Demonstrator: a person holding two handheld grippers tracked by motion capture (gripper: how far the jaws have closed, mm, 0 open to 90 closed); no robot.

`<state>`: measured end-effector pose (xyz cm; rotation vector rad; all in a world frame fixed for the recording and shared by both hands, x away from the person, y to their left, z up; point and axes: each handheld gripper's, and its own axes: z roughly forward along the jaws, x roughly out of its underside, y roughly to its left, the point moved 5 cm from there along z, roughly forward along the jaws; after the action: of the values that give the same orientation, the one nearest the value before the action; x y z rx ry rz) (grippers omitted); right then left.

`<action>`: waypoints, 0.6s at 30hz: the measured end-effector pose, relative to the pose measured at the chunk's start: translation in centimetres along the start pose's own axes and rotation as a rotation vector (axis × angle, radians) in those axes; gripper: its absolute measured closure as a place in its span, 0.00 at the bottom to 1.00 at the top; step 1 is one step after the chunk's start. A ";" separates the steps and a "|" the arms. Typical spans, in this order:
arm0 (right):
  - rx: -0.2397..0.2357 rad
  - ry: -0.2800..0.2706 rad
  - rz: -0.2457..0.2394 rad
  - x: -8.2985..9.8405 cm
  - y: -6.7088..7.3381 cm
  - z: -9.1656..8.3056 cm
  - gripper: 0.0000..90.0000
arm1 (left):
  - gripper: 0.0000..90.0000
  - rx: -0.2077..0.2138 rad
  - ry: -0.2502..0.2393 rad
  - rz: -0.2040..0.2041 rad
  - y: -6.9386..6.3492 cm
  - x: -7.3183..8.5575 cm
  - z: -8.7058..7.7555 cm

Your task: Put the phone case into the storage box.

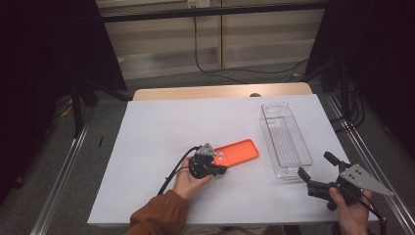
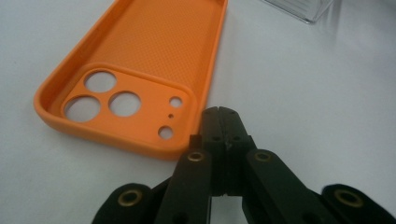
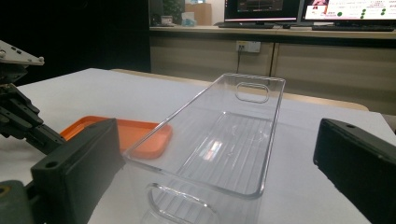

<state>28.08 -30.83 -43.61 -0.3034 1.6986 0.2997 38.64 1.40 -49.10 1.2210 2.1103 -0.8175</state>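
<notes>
An orange phone case [image 1: 237, 152] lies inside-up on the white table, camera cut-outs toward the person. My left gripper [image 1: 222, 170] rests at that end of it. In the left gripper view the jaws are pressed together with nothing between them, and the left gripper [image 2: 219, 113] has its tips right beside the phone case [image 2: 154, 56] near its corner. A clear plastic tray [image 1: 286, 142] lies empty to the right. My right gripper [image 1: 316, 165] stands open at the tray's near end. The right gripper [image 3: 215, 163] has its jaws spread wide around the end of the clear tray [image 3: 273, 130].
The white table top [image 1: 161, 127] has free room at the left and back. Cables run on the floor behind the table. In the right gripper view the phone case [image 3: 126, 133] lies left of the tray, with the left gripper [image 3: 18, 116] at the far left.
</notes>
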 end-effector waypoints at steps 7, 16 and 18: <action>-0.001 -0.002 -0.006 0.0 0.0 0.0 0.00 | 1.00 -0.012 0.000 -0.009 0.4 0.1 -0.3; -0.001 -0.002 -0.008 0.0 0.1 0.0 0.00 | 1.00 -0.019 -0.002 -0.016 0.8 0.2 -0.5; -0.002 -0.001 -0.009 0.0 0.1 0.0 0.00 | 1.00 -0.030 -0.001 -0.017 0.9 0.2 -0.6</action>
<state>28.09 -30.77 -43.62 -0.3119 1.6956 0.2944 39.26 2.26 -49.05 1.1884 2.1274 -0.7909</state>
